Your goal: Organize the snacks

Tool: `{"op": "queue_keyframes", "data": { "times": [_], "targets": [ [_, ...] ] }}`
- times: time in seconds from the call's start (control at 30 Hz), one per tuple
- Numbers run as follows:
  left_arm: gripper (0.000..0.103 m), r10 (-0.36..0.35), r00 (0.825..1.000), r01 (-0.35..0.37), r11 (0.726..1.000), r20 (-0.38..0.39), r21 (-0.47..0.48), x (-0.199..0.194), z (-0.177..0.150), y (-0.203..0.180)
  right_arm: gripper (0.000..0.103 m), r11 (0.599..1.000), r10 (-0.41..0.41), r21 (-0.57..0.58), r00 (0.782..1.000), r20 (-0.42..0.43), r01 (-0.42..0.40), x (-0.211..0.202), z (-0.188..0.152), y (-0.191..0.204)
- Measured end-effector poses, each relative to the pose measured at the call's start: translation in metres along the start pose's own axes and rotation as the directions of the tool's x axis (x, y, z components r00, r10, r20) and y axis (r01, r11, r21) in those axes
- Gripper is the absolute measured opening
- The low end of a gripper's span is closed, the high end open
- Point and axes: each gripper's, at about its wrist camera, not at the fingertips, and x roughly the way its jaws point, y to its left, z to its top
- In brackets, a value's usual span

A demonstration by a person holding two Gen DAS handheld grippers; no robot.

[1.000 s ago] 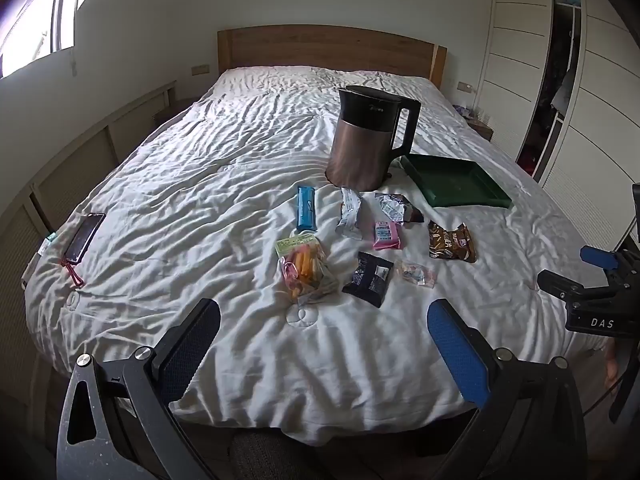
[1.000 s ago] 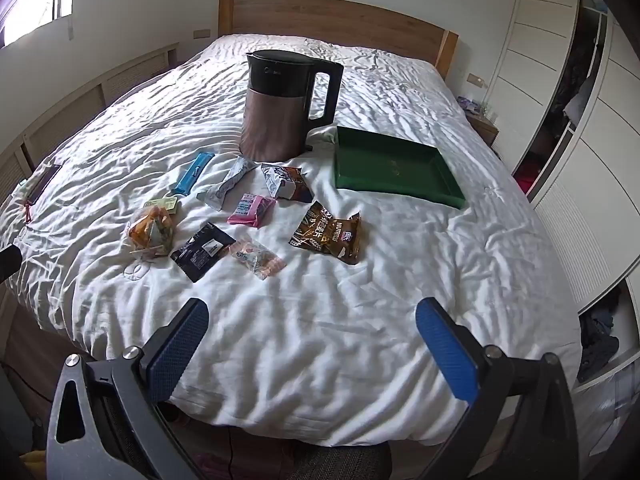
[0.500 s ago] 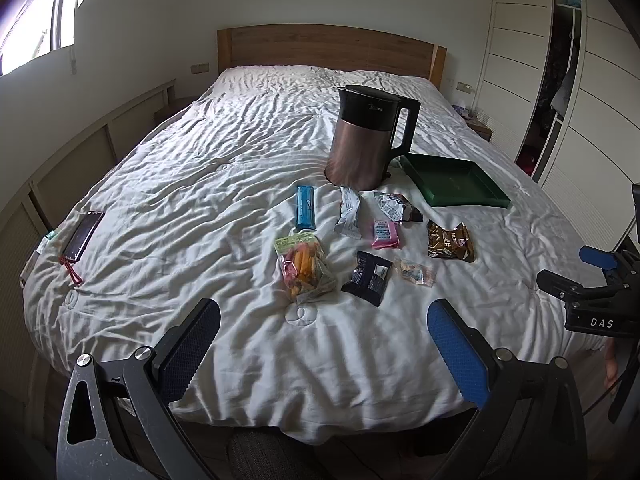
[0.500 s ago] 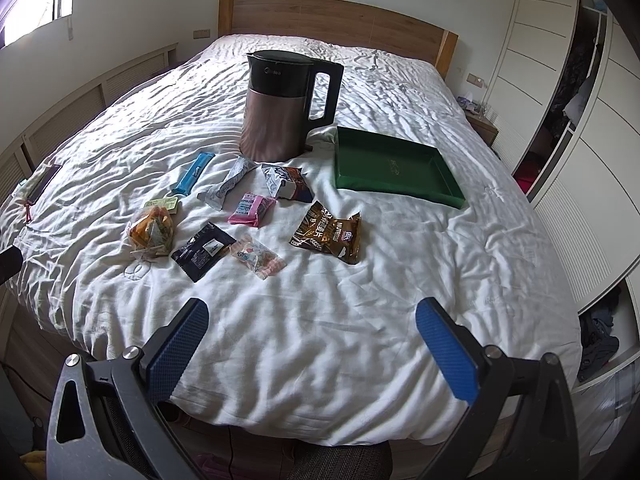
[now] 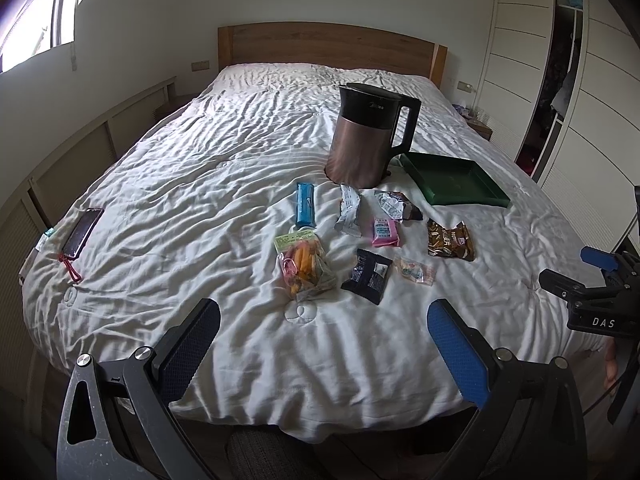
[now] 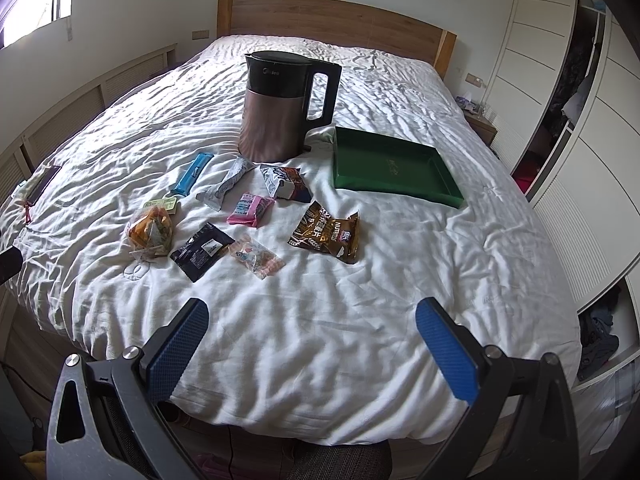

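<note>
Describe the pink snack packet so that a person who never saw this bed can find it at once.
Start from the kettle standing upright on the white bed. The snacks lie scattered in front of it, and the pink snack packet is in the middle of them, just in front of the silver wrapper and the torn white and brown packet. It is the only pink one, small and flat.

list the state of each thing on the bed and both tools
left tool: open, holding nothing
right tool: open, holding nothing
green tray: empty, flat on the bed
kettle: upright, lid shut
brown snack bag: lying flat, outside the tray
pink packet: lying flat, outside the tray
black packet: lying flat, outside the tray
blue bar: lying flat
phone: flat near the bed edge
</note>
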Motion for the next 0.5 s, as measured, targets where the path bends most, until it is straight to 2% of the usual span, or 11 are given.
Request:
{"op": "queue_keyframes", "data": {
  "times": [0.5],
  "targets": [
    [0.102,-0.002,1.0,0.002,1.0,-0.003,-0.002,0.0004,-0.0025,0.0012,0.103,1.0,0.001,-0.002,1.0,0.002,-0.001,0.0001,0.0001,-0.0006]
  ]
}}
